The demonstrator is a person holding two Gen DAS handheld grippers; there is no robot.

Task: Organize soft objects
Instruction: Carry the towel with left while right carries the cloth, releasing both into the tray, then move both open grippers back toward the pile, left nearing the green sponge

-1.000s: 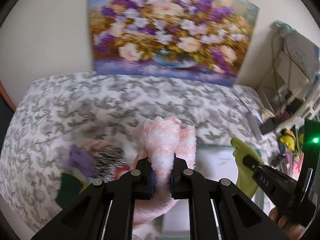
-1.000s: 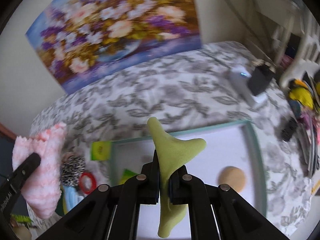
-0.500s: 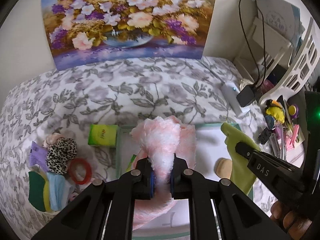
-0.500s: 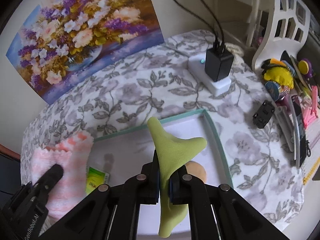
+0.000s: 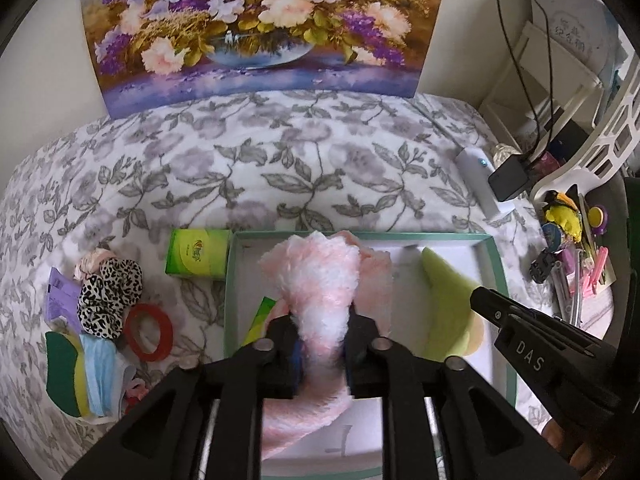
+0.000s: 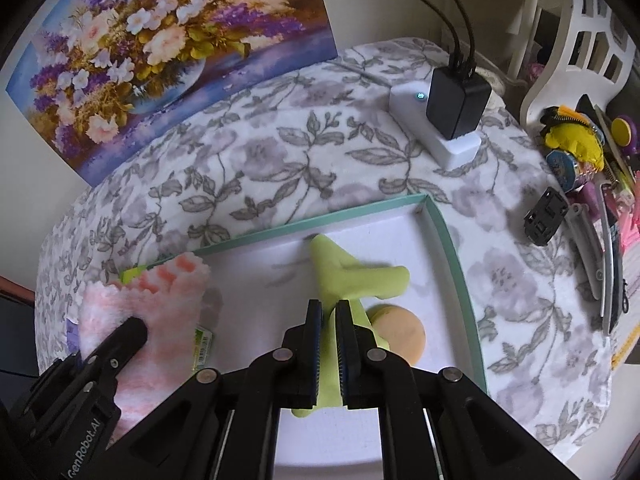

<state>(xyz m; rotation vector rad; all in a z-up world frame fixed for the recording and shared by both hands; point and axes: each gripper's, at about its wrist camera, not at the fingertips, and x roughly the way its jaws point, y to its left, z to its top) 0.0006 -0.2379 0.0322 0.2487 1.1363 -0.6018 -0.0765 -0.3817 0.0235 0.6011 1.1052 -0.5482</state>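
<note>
My left gripper (image 5: 322, 334) is shut on a fluffy pink and white cloth (image 5: 326, 280) and holds it over the left half of a white tray with a teal rim (image 5: 360, 235). My right gripper (image 6: 328, 312) is shut on a light green cloth (image 6: 352, 276), low over the tray's right half (image 6: 448, 240), above a round tan sponge (image 6: 402, 332). The green cloth (image 5: 444, 304) and the right gripper's arm show at the right of the left wrist view. The pink cloth (image 6: 160, 300) shows at the left of the right wrist view.
Left of the tray lie a green box (image 5: 198, 254), a leopard scrunchie (image 5: 108, 294), a red ring (image 5: 148, 332) and folded cloths (image 5: 80, 368). A white power strip with a black charger (image 6: 452, 108) lies behind the tray. Small clutter (image 6: 580, 152) crowds the right edge.
Both grippers moved forward and down over the tray with their cloths. The green cloth has come down close to the tray floor, over the tan sponge.
</note>
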